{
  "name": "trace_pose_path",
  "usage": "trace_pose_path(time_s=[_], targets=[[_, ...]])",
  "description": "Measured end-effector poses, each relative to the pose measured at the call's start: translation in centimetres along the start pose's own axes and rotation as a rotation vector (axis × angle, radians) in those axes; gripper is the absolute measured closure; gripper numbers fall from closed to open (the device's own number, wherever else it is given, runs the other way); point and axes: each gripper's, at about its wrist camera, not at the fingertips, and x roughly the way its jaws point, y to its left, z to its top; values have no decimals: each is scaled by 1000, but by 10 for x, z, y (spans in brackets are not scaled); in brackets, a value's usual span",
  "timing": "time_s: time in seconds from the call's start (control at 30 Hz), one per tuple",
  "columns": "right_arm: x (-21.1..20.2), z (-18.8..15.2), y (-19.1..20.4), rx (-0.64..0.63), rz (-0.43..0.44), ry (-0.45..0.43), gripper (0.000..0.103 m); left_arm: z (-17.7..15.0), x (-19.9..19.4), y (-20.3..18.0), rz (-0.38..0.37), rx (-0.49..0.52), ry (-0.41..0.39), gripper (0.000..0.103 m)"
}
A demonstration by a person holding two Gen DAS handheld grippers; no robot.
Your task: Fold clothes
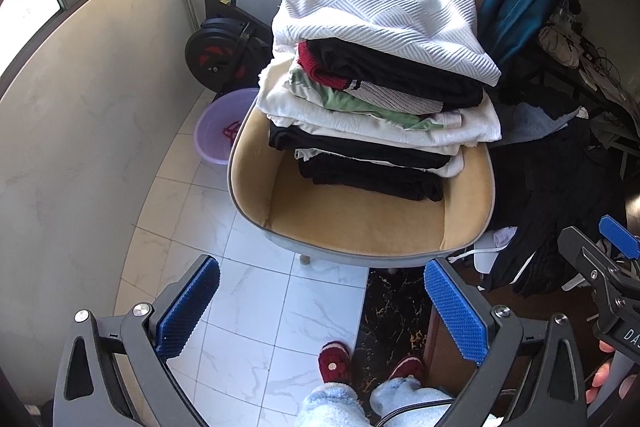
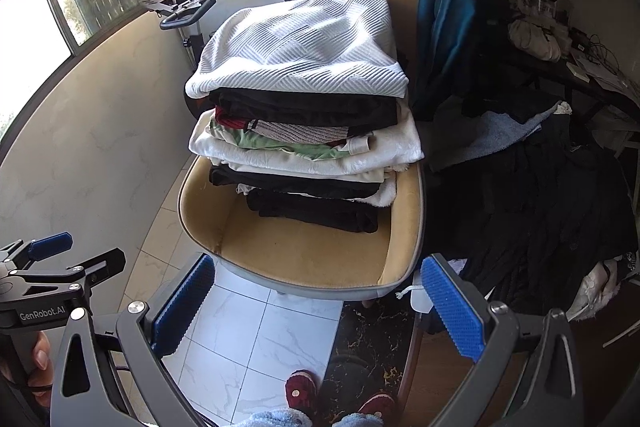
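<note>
Many folded clothes [image 1: 384,75] on chair [image 1: 360,227]

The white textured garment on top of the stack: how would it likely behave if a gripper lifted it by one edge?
The white textured garment would probably droop and unfold, since its edges already sag over the stack of folded clothes. Its ribbed weave looks thick, so likely grippy rather than slippery. A sideways push might shift the uneven stack.

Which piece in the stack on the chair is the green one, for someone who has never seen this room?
Find the tan chair in front of the exercise bike, piled with folded clothes. About halfway down the pile, under a red and grey knit, lies the green garment. It is the only green layer; its neighbours are white, black or red.
</note>
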Motion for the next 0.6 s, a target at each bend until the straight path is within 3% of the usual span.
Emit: trace_pose_path(time_s=[0.6], targets=[[2, 2, 1, 16, -18, 5, 0, 3, 8, -3, -22, 33, 14, 0]])
